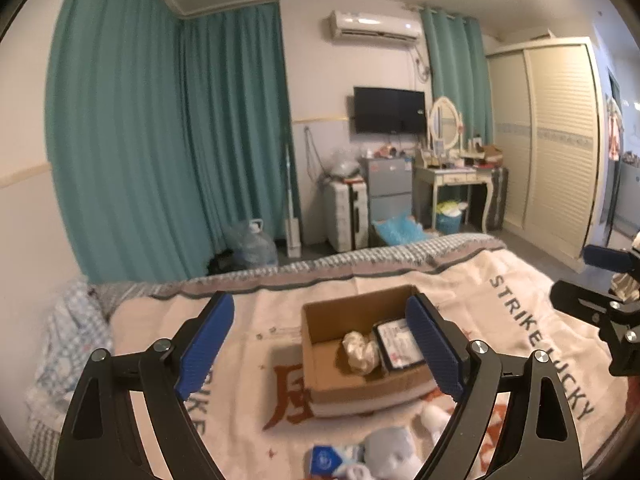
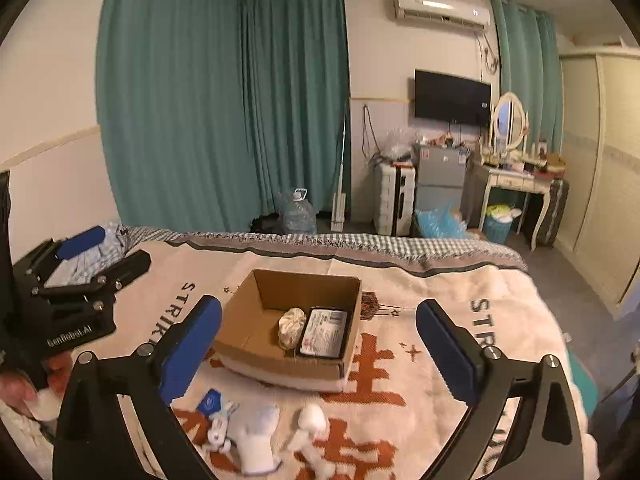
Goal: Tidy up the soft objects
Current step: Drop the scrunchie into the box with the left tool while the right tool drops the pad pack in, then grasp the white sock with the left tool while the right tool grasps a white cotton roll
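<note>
An open cardboard box [image 2: 256, 304] [image 1: 320, 372] sits on the bed blanket. Inside lie a crumpled cream soft item [image 2: 291, 327] [image 1: 360, 350] and a black-edged packet with a white label [image 2: 325, 332] [image 1: 400, 344]. In front of the box lie a blue-and-white pack [image 2: 210, 403] [image 1: 326, 458], a grey-white glove [image 2: 258, 436] [image 1: 390, 454] and a small white plush [image 2: 312, 424] [image 1: 434, 418]. My left gripper [image 1: 320, 350] is open and empty above the box's near side; it also shows in the right wrist view [image 2: 104, 254]. My right gripper [image 2: 320, 354] is open and empty above the box front; it also shows in the left wrist view [image 1: 580, 276].
The cream blanket [image 2: 440, 292] with red characters and "STRIKE LUCKY" lettering covers the bed. A blue-patterned cloth [image 1: 68, 332] lies at the bed's left edge. Beyond the bed foot are teal curtains, a water jug [image 2: 298, 212], a suitcase, a small fridge, a dressing table and a wardrobe.
</note>
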